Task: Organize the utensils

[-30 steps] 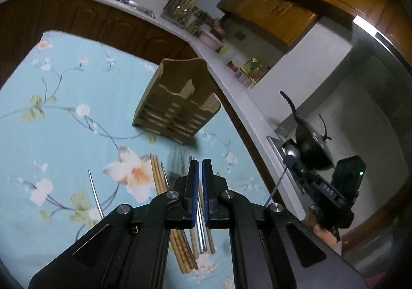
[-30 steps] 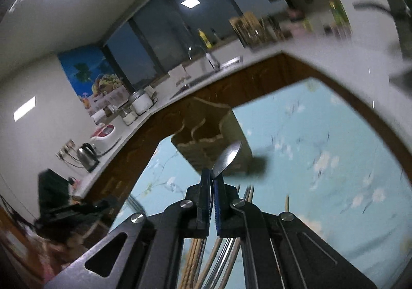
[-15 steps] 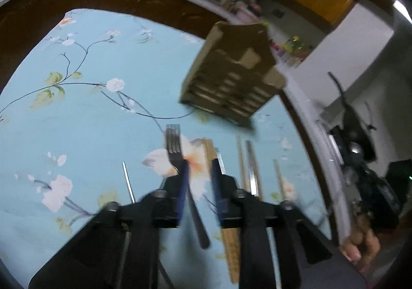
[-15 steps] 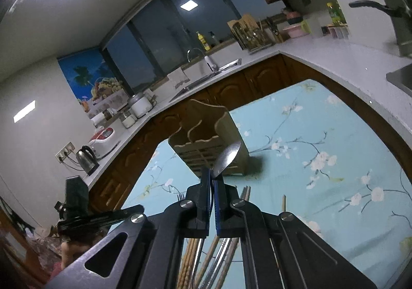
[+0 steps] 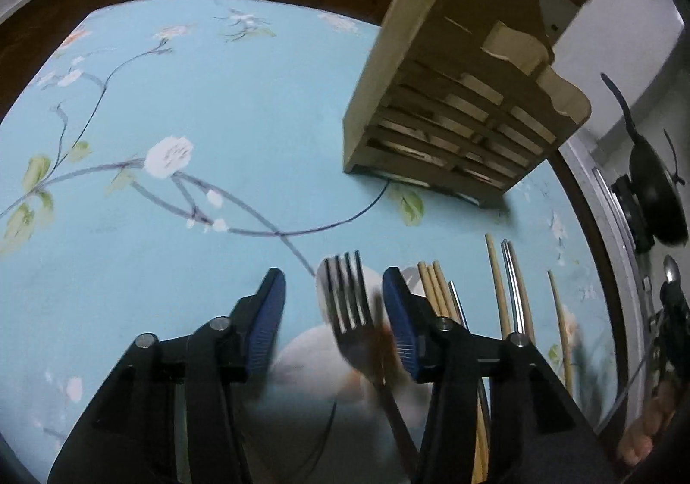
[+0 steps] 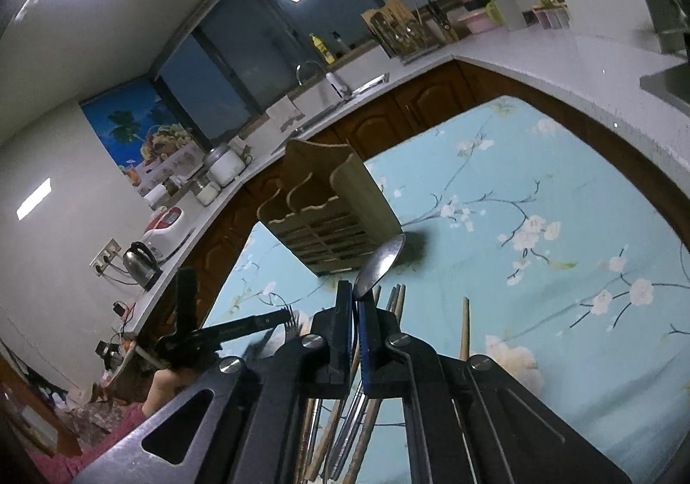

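Floral blue tablecloth (image 5: 241,104), electric kettle (image 6: 140,264), faucet (image 6: 317,76), wok (image 5: 655,195)

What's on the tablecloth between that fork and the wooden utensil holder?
Nothing: in the left wrist view only bare floral tablecloth lies between the fork and the wooden holder. Chopsticks lie off to the side.

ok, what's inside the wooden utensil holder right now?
Nothing shows in the wooden utensil holder: no utensils rise above its scalloped rim. Its slatted front reveals only dark gaps, so the compartment bottoms stay hidden.
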`<state>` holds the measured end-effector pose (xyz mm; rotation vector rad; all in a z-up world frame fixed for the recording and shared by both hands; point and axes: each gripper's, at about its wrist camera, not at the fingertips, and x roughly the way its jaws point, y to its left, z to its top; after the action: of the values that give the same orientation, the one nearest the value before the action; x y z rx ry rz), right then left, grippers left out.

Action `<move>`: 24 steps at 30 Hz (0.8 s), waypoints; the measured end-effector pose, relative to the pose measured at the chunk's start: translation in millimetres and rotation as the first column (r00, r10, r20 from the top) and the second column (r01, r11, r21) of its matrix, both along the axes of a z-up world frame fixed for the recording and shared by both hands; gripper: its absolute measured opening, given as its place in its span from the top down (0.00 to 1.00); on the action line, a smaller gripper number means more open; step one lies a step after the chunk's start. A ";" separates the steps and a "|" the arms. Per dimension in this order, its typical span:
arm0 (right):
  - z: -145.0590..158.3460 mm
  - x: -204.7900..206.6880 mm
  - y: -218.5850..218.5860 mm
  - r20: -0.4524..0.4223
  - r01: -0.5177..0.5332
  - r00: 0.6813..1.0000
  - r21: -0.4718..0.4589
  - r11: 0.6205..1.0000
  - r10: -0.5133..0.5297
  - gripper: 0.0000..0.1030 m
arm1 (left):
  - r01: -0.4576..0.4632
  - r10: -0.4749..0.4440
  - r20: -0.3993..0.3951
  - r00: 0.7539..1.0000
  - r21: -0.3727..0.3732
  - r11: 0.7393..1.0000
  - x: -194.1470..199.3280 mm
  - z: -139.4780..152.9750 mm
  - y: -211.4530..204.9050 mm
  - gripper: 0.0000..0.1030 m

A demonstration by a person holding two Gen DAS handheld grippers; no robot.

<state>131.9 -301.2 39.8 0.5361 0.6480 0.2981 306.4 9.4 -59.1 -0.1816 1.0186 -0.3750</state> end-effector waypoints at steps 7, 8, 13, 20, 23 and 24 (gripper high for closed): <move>1.5 4.9 4.6 0.000 -0.011 1.000 -0.001 1.000 0.011 0.98 | 0.053 -0.052 0.008 0.999 -0.056 0.997 -17.4 9.6 -0.9 0.99; 2.4 4.9 5.6 0.003 -0.014 1.000 -0.002 1.000 0.014 0.98 | 0.047 -0.047 0.012 0.999 -0.061 0.997 -20.7 13.5 -0.4 0.99; 9.6 4.0 12.2 0.027 -0.024 0.999 -0.016 1.000 0.025 0.98 | 0.041 -0.035 0.092 0.995 -0.061 0.997 -46.6 49.6 6.9 0.99; 31.9 2.6 23.2 0.089 -0.020 0.996 -0.084 0.996 0.028 0.98 | 0.021 -0.005 0.224 0.975 -0.072 0.997 -76.9 106.6 20.7 0.99; 41.8 4.9 30.7 0.122 -0.007 0.992 -0.129 0.992 0.023 0.98 | 0.009 0.011 0.281 0.960 -0.070 0.998 -84.1 129.6 27.6 0.99; 44.0 5.7 32.4 0.131 -0.004 0.991 -0.140 0.990 0.023 0.98 | 0.002 0.018 0.294 0.955 -0.067 0.998 -83.8 134.8 28.5 0.99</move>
<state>137.6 -268.8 83.8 0.3744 0.5391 0.2960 222.5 37.9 75.7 -0.1833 0.7107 -0.4152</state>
